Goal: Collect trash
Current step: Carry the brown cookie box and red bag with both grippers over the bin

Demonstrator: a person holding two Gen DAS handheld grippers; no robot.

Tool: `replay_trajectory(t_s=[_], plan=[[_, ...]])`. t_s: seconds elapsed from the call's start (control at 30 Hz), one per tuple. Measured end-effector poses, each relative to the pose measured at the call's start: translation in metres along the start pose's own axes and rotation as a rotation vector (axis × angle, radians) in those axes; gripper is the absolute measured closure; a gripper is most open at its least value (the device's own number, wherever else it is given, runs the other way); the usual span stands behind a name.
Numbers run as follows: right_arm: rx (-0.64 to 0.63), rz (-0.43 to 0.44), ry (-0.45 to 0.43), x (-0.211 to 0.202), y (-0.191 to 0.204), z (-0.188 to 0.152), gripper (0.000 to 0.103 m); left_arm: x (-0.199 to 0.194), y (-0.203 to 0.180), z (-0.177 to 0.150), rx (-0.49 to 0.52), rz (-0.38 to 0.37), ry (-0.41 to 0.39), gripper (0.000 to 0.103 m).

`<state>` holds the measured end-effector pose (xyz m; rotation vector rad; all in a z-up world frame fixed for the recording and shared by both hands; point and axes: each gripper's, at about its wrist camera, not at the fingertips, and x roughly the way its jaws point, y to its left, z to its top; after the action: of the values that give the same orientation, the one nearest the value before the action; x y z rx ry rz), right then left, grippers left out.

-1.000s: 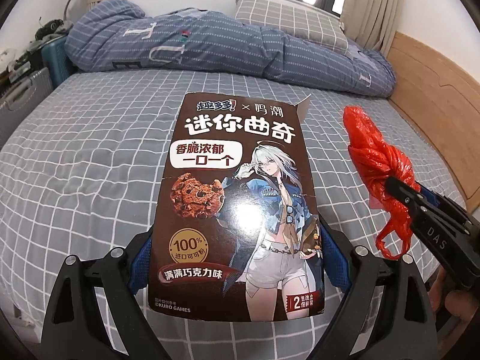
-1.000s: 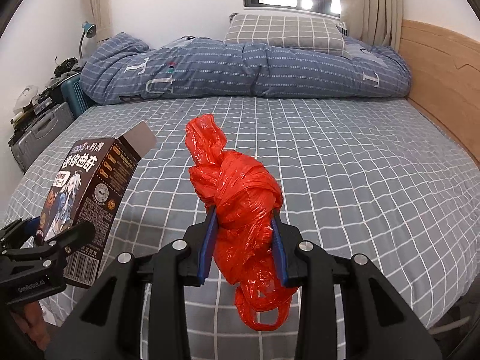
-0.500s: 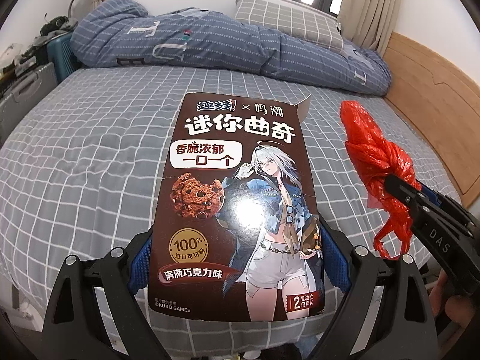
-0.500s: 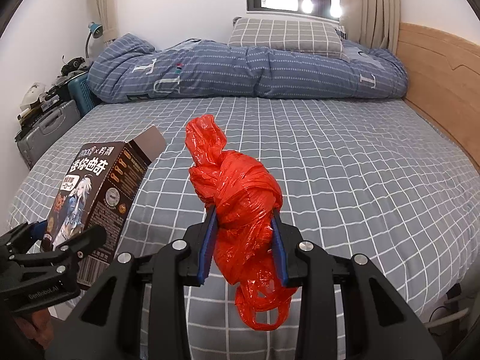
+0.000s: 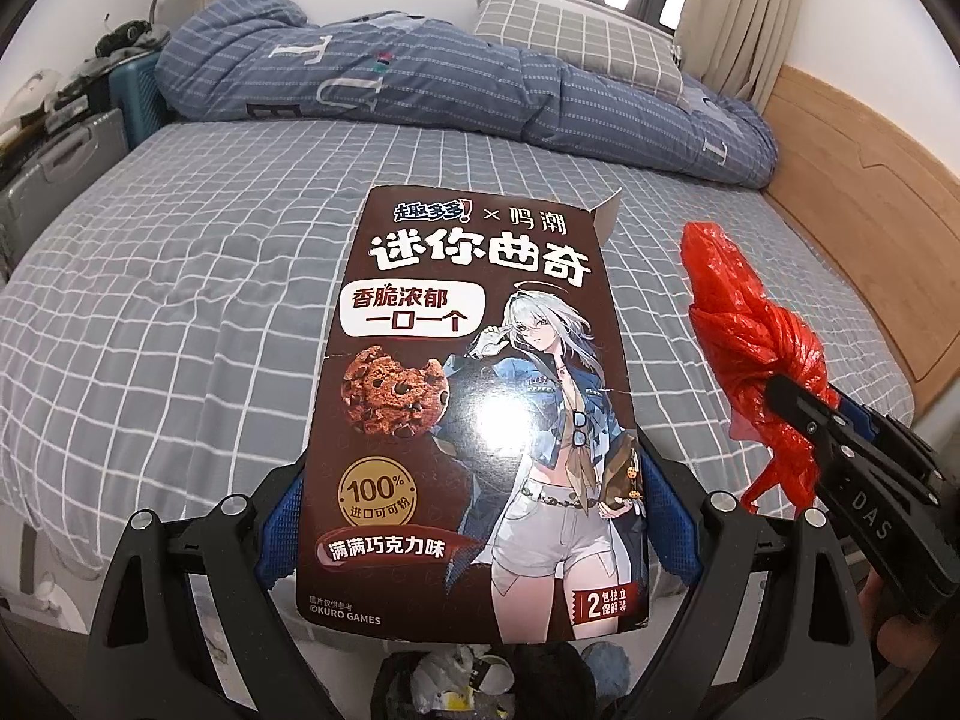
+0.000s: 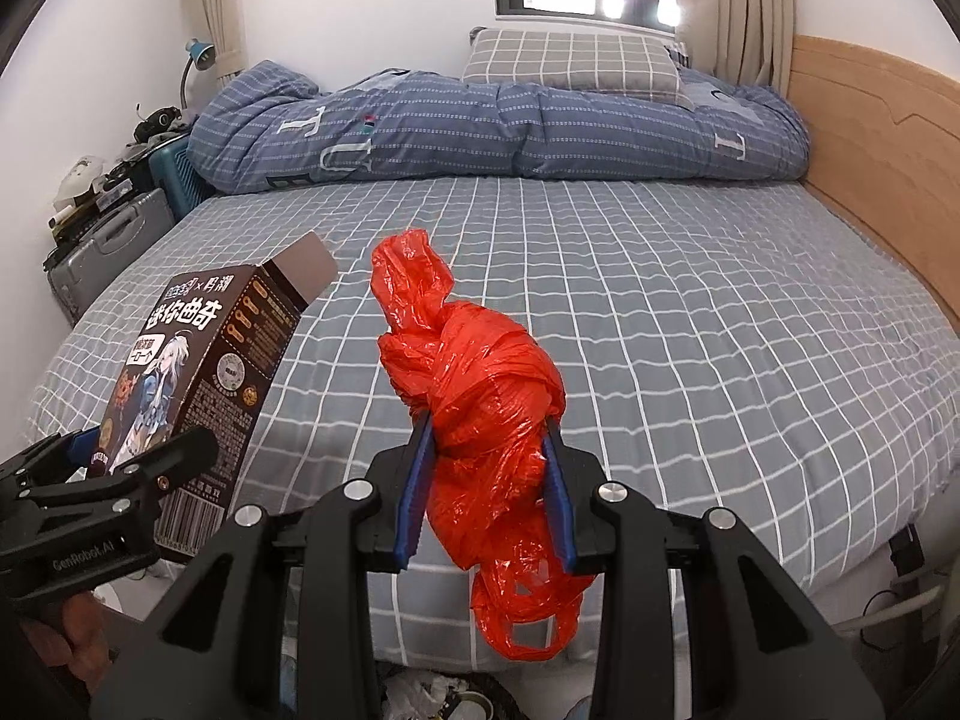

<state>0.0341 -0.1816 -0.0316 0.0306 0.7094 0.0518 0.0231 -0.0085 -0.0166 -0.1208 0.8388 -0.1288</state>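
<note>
Left gripper [image 5: 474,516] clamps the cookie box [image 5: 474,414], right gripper [image 6: 487,480] pinches the red bag [image 6: 480,414], both poised above the bin [image 5: 480,684] for dropping.

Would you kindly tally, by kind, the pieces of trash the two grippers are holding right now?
Cookie box, held by the left gripper: 1
Red plastic bag, held by the right gripper: 1
Total: 2

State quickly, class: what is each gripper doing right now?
Left gripper: shut on the brown cardboard cookie box.
Right gripper: shut on the crumpled red plastic bag.
</note>
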Motion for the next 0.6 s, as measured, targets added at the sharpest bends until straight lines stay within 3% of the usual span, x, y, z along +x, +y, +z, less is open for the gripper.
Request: replay_trajectory(t_s=[0.6], plan=[[0.017, 0.007, 0.029, -0.040, 0.000, -0.049, 0.071, -0.029, 0.000, -0.050, -0.010, -0.003, 0.040, 0.015]])
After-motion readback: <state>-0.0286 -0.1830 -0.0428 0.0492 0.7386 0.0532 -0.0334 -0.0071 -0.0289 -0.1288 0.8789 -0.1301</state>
